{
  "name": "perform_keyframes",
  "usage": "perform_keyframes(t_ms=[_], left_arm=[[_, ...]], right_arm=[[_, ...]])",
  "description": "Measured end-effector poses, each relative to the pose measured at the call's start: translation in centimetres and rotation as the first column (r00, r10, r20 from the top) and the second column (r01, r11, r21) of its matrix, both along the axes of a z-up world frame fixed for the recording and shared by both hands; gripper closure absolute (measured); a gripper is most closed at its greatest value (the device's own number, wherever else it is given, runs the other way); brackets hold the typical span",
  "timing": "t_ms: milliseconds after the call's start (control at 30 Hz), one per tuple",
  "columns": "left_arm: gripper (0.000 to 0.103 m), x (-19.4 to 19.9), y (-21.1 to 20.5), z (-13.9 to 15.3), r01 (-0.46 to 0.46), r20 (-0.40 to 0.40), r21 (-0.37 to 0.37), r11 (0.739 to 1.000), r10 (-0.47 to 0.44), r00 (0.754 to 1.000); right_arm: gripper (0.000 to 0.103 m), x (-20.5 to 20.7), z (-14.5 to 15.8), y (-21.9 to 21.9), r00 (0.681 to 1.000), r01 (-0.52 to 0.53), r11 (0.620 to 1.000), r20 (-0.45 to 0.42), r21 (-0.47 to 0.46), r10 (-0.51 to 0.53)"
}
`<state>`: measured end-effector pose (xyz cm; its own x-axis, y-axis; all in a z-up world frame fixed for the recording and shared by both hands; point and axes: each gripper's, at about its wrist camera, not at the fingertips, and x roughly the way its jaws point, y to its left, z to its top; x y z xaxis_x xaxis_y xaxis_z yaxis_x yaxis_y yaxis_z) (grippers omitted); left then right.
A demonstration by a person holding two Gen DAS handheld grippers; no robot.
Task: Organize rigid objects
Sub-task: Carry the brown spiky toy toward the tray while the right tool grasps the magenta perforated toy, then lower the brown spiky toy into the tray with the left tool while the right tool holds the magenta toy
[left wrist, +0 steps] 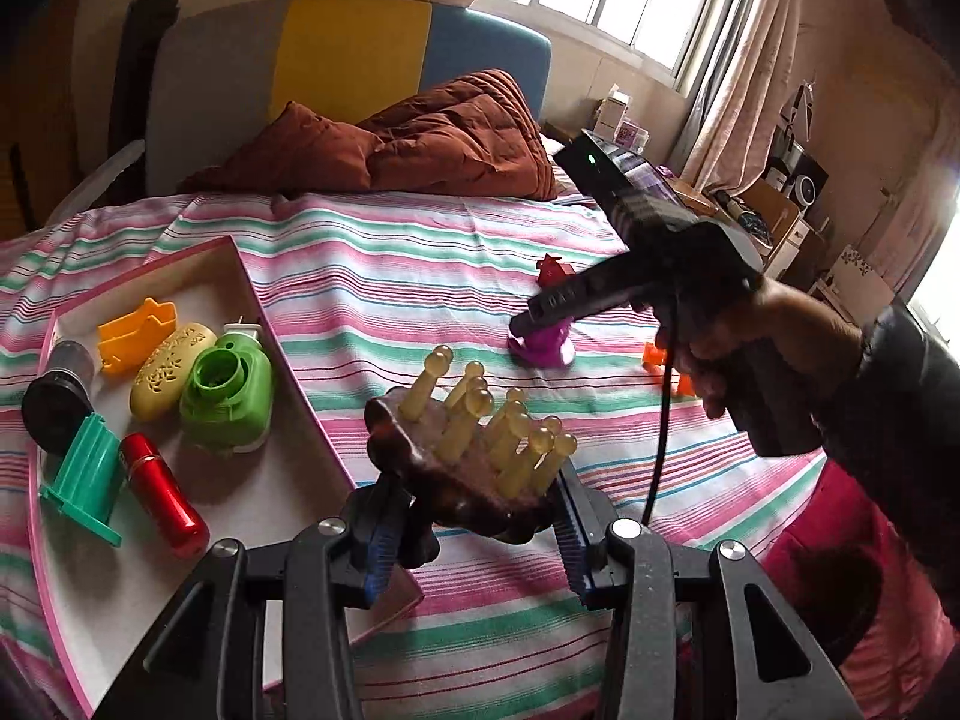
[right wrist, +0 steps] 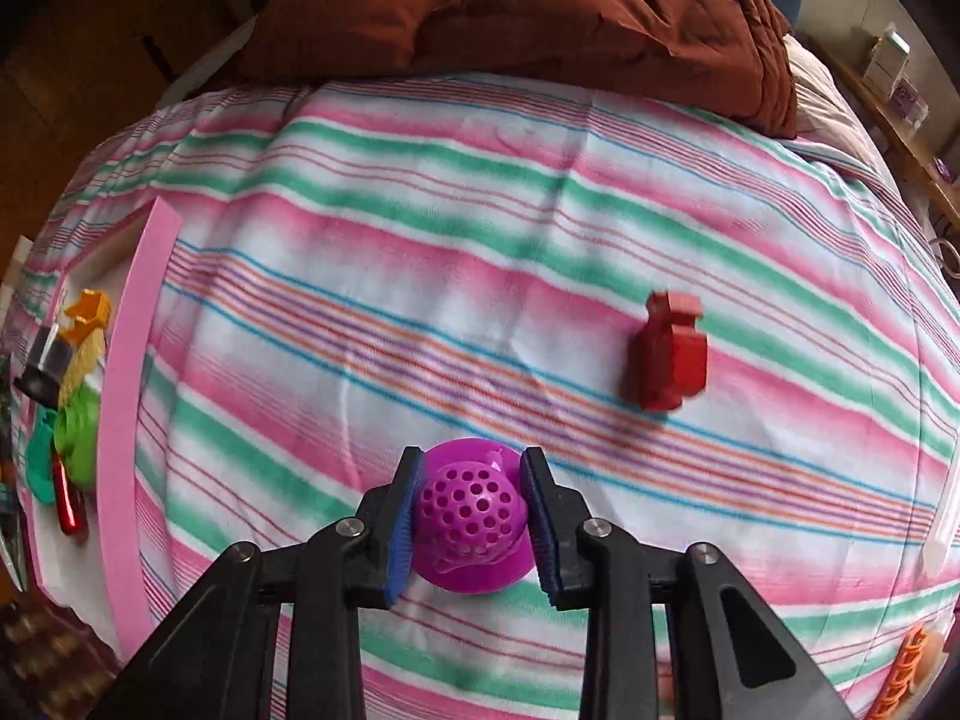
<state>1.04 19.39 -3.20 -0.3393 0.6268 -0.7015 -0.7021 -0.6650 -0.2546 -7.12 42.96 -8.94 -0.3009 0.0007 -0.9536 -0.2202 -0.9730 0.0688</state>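
My left gripper [left wrist: 474, 516] is shut on a brown massage brush with yellowish knobbed prongs [left wrist: 480, 450], held above the striped bedspread beside the pink-rimmed tray [left wrist: 252, 294]. The tray holds a green plastic piece [left wrist: 225, 399], a yellow oval case [left wrist: 171, 378], an orange piece [left wrist: 135, 333], a red tube [left wrist: 162, 495], a teal piece [left wrist: 84, 474] and a black-capped cylinder [left wrist: 57, 396]. My right gripper [right wrist: 471, 504] has its fingers closed around a purple perforated strainer [right wrist: 474, 516] on the bed. It also shows in the left wrist view [left wrist: 540, 348].
A red block [right wrist: 669, 351] lies on the bedspread to the right of the strainer. An orange piece [right wrist: 903, 678] lies at the bed's right edge. A rust-brown quilt [left wrist: 420, 138] is bunched at the head of the bed. Shelves with boxes stand at the right.
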Motion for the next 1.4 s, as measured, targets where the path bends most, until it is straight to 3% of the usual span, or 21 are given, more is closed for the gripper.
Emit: perform_keyframes(t_ms=[267,700,1400], left_arm=[[0.058,0.7,-1.7,0.6,-0.041,-0.016,-0.011,0.999,0.040,0.999],[0.058,0.9,-6.4,2.1,-0.186,-0.069,-0.032,0.982,0.183,0.981],[0.058,-0.1,-10.2,1.6,-0.304,-0.062,-0.059,0.951,0.301,0.952]], right_arm=[[0.071,4.8,-0.9,0.6,0.981,0.075,0.996,-0.175,-0.047,-0.082],[0.071,4.2,-0.8,-2.2,0.979,-0.011,0.985,-0.200,0.170,0.045],[0.071,4.4,-1.0,-3.4,0.973,-0.043,0.972,-0.210,0.232,0.093]])
